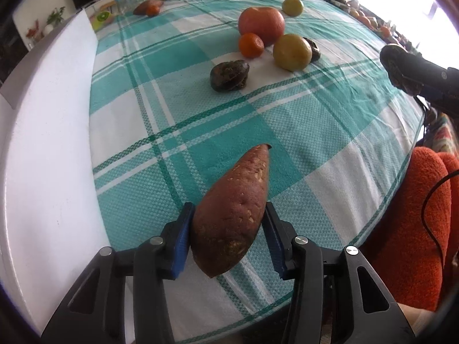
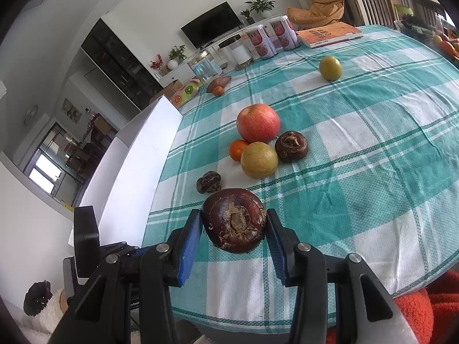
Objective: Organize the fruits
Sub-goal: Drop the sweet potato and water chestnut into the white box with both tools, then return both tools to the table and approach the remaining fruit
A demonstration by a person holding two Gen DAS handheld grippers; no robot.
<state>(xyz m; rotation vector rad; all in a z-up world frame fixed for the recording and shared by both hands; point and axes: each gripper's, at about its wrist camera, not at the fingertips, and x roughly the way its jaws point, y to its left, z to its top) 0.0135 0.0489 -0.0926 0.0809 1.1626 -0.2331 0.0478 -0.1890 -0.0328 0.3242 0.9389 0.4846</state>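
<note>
My left gripper (image 1: 226,215) is shut on a reddish sweet potato (image 1: 232,212) and holds it above the checked tablecloth (image 1: 330,132). My right gripper (image 2: 233,223) is shut on a dark water chestnut (image 2: 233,219), also lifted; it shows at the right edge of the left wrist view (image 1: 397,66). On the cloth ahead lie a red apple (image 2: 258,123), a small orange (image 2: 237,149), a yellow-green fruit (image 2: 259,159), two more water chestnuts (image 2: 291,146) (image 2: 208,182), and another yellow-green fruit (image 2: 330,68) farther back.
A white tray (image 1: 51,132) lies along the table's left side. At the far edge stand a glass jar (image 2: 204,64), tins (image 2: 261,41), a book (image 2: 328,35), and another sweet potato with a small orange (image 2: 218,85). An orange cushion (image 1: 413,206) is by the near right edge.
</note>
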